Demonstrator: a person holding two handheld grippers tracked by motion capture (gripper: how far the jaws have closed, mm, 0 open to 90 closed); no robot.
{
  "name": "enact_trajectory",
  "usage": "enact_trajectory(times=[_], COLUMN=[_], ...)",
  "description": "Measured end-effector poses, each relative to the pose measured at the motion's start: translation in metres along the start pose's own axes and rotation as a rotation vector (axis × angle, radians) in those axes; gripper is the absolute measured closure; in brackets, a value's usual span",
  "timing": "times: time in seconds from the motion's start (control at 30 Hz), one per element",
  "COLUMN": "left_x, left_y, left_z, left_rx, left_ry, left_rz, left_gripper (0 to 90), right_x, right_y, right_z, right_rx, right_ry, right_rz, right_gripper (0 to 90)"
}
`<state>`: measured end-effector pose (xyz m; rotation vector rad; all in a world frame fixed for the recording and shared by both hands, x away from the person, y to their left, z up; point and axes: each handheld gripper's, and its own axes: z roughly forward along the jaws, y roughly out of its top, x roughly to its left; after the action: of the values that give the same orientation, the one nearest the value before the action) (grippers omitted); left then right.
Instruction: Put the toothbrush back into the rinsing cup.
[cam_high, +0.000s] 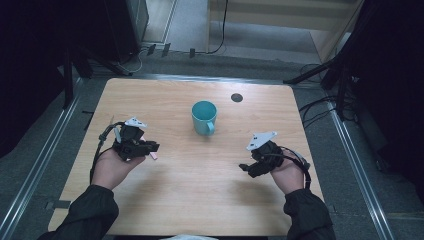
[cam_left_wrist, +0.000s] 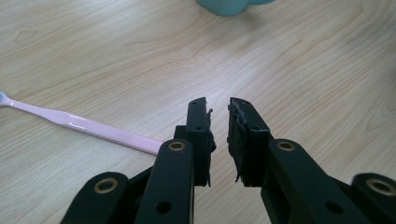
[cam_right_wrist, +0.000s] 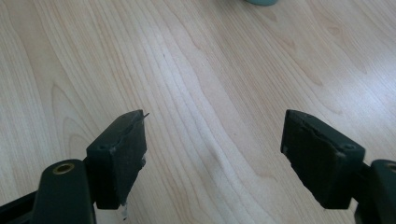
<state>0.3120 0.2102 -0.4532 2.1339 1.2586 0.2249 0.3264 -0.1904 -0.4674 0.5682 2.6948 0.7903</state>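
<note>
Left tool (cam_left_wrist: 218, 108) beside pink toothbrush (cam_left_wrist: 84, 126), lying flat, head pointing away leftward.

Dark sleeves. Each gripper: black body, grey three-cornered top plate, trailing black cable. Black fingers (cam_left_wrist: 243, 135), worn pad edges; brass-ringed pivot holes behind them.
</note>
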Motion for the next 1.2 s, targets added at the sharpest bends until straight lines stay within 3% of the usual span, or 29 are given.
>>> enact_trajectory(times=[0.3,0.37,0.9,1.2], left_x=[0.012,0.016,0.033,0.037], left_y=[0.004,0.006,0.002,-0.001], left_z=[0.013,0.019,0.052,0.059], left_rx=[0.025,0.050,0.143,0.172], left_ry=[0.006,-0.011,0.026,0.038], left_rz=[-0.044,-0.043,-0.049,-0.057], left_gripper=[84.5,89.4,89.7,89.7], right_x=[0.002,0.002,0.004,0.004], right_y=[-0.004,-0.006,-0.013,-0.012], right_z=[-0.002,-0.003,-0.006,-0.004], right_rx=[0.012,0.016,0.027,0.035], right_ry=[0.005,0.001,-0.002,0.001], right_rz=[0.007,0.011,0.022,0.014], right_gripper=[22.4,22.4,22.4,22.4])
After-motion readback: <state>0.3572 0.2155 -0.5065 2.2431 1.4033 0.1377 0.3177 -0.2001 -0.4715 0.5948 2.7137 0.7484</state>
